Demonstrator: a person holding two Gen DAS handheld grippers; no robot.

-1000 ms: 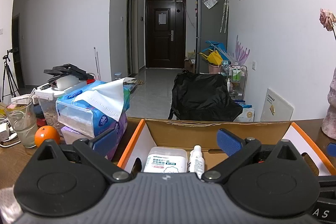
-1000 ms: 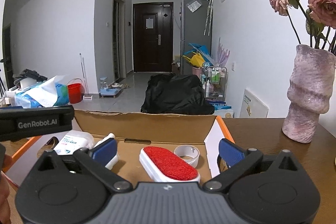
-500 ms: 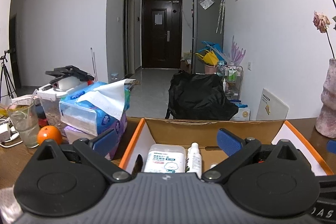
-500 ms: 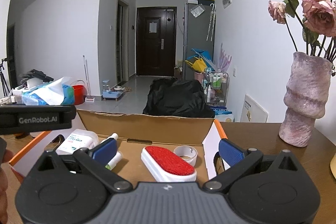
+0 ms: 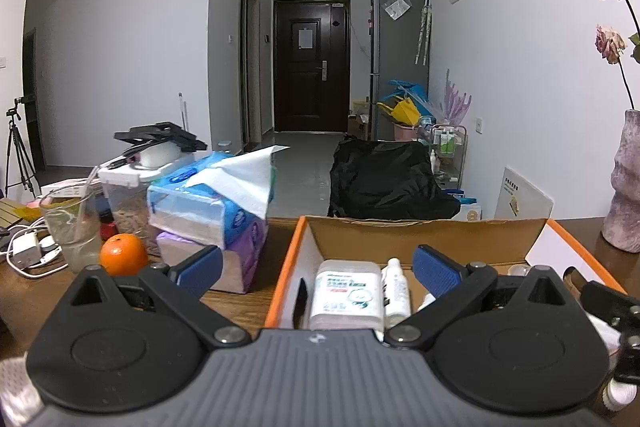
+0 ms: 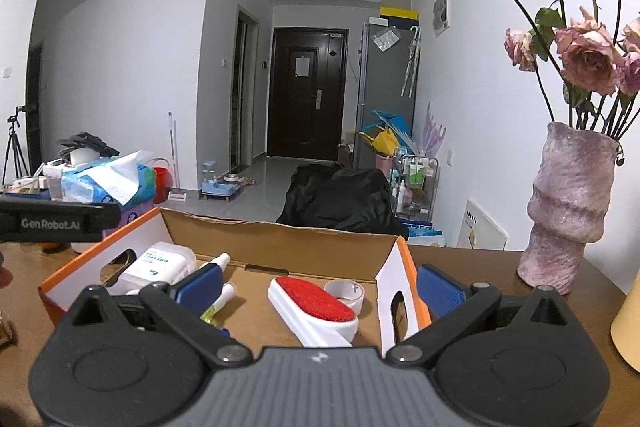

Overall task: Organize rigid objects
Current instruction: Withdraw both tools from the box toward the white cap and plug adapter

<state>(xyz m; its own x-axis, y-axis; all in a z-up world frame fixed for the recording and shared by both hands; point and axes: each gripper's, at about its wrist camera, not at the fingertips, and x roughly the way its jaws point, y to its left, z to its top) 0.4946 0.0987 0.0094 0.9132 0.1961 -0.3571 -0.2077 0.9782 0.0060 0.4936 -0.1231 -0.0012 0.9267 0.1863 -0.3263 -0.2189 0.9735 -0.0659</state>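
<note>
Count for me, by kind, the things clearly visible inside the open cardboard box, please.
Wipes pack: 1
Small white bottle: 2
Red lint brush: 1
Tape roll: 1
Total: 5
</note>
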